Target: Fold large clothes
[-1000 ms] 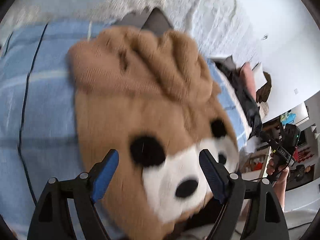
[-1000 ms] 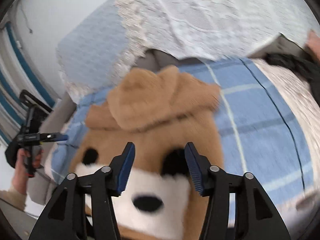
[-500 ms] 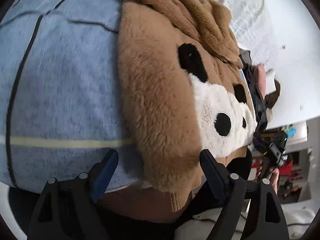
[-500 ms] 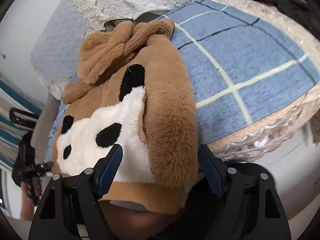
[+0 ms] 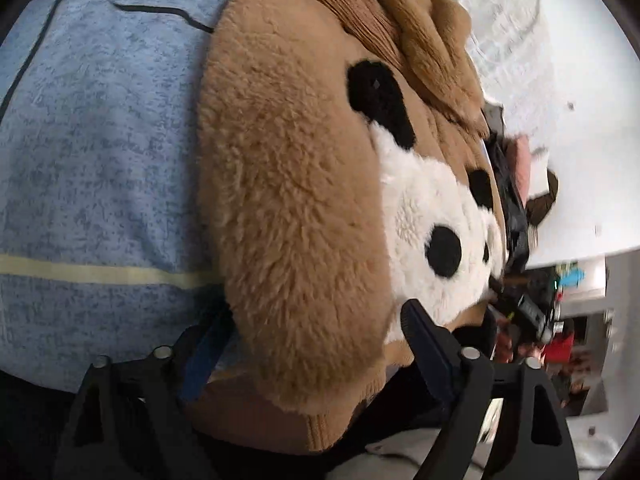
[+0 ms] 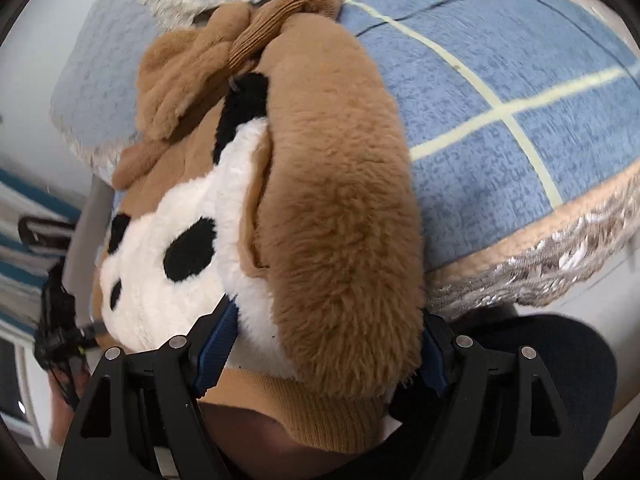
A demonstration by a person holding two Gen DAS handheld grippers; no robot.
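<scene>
Sweater hem between both grippers' closing fingers

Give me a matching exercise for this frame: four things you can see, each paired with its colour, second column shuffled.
Things:
1. sweater
2. blanket
3. face patch on the sweater
4. finger pads

Colours:
a. white with black spots
b. dark blue
c. fuzzy tan brown
d. light blue with pale and dark lines

Pairs: 1-c, 2-d, 3-a, 4-b
</scene>
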